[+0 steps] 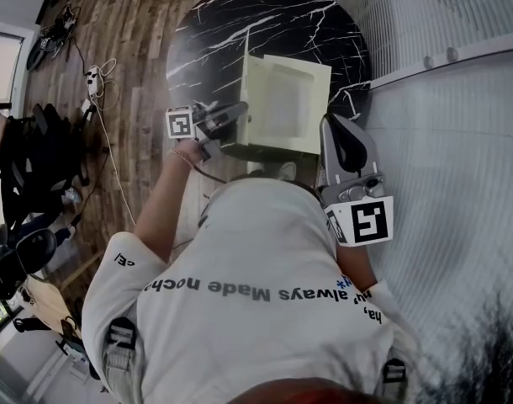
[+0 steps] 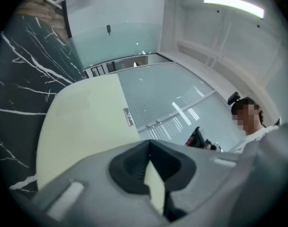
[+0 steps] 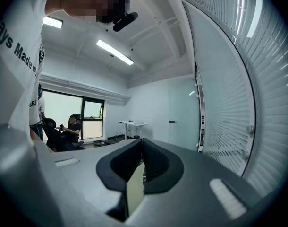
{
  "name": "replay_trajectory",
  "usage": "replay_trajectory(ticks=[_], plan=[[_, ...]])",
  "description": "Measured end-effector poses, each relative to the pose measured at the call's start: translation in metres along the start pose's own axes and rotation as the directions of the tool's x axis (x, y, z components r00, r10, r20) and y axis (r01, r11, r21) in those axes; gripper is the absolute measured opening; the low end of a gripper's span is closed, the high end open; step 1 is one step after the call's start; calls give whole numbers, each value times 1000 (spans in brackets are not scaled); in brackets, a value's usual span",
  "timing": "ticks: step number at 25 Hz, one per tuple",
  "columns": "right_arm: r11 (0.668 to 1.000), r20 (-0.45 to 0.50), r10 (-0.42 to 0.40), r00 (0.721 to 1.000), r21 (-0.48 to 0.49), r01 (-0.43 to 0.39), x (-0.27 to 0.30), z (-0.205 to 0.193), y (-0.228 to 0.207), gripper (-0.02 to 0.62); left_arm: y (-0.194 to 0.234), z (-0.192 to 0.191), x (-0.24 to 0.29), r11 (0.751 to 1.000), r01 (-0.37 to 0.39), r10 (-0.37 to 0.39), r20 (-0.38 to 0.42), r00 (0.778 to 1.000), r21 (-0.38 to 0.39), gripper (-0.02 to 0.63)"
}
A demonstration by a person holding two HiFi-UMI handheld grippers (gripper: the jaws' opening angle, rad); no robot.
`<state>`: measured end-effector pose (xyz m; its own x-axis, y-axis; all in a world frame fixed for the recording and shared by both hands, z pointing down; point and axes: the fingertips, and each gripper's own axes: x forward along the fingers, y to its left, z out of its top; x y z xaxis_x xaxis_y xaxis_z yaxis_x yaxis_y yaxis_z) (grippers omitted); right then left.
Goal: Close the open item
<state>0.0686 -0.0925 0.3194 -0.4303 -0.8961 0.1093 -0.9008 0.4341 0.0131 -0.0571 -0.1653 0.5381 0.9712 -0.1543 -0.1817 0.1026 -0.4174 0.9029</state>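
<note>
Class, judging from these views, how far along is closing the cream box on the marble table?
Done: nothing yet; the cream box looks open on the table. In hand: the left gripper, jaws together, is at the box's edge. Left: pushing it fully shut. The right gripper, shut and empty, hangs apart.

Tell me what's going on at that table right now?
A person stands at a round black marble table with a gripper in each hand. A cream box sits on the table and looks open. The left gripper, jaws shut and empty, is at the box's left side, facing a cream panel; I can't tell whether it touches. The right gripper is off the box's right edge, jaws together, holding nothing.
</note>
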Motion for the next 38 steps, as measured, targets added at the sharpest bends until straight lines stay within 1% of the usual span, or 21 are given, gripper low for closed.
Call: replay_trajectory(ticks=[6, 14, 22, 25, 30, 33, 38], plan=[[1000, 0, -3, 1000, 1, 3, -1, 1, -4, 3, 4, -9, 24, 999, 32, -32, -20, 999, -36, 2], [1000, -1, -5, 1000, 3, 5, -4, -2, -10, 3, 17, -21, 47, 997, 34, -36, -40, 999, -63, 2], [1000, -7, -14, 1000, 7, 14, -9, -4, -19, 3, 40, -35, 60, 994, -12, 5, -65, 998, -105, 2], [1000, -11, -18, 1000, 8, 18, -11, -6, -22, 3, 47, -39, 63, 994, -26, 17, -77, 997, -108, 2], [1000, -14, -21, 1000, 12, 22, -14, -9, -27, 2, 62, -47, 64, 989, -74, 62, -94, 994, -129, 2], [1000, -16, -23, 1000, 14, 23, -14, -11, -30, 2, 72, -50, 63, 987, -106, 93, -107, 990, -120, 2], [1000, -22, -21, 1000, 20, 21, -15, -15, -33, 3, 82, -55, 63, 981, -135, 119, -117, 986, -137, 2]])
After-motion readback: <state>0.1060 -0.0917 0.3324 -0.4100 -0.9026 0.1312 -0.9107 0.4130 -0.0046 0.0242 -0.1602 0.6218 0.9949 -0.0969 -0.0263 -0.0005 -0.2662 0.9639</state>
